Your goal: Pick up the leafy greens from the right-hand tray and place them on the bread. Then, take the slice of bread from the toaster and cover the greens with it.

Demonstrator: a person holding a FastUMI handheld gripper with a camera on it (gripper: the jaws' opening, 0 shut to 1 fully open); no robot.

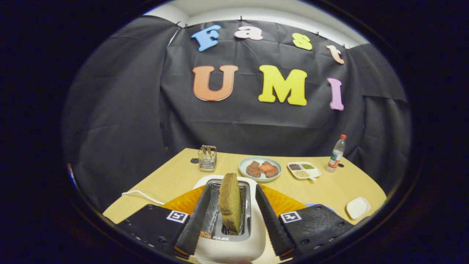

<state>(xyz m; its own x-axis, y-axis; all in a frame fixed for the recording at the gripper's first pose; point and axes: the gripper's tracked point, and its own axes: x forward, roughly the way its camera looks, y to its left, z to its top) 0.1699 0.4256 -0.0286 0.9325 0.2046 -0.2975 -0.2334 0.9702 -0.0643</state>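
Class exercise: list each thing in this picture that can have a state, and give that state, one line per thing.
gripper: open, fingers either side of the bread slice, not pressing it
bread slice: upright in the toaster slot, sticking out
toaster: holding the slice, cord attached
bottle: upright, capped
plate: loaded with food

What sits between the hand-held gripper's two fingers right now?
In the gripper view, the slice of bread stands upright in the toaster slot, between the open fingers of the hand-held gripper; neither finger touches it.

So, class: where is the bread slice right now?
The bread slice stands upright in the toaster, between the gripper's open fingers, which aren't touching it.
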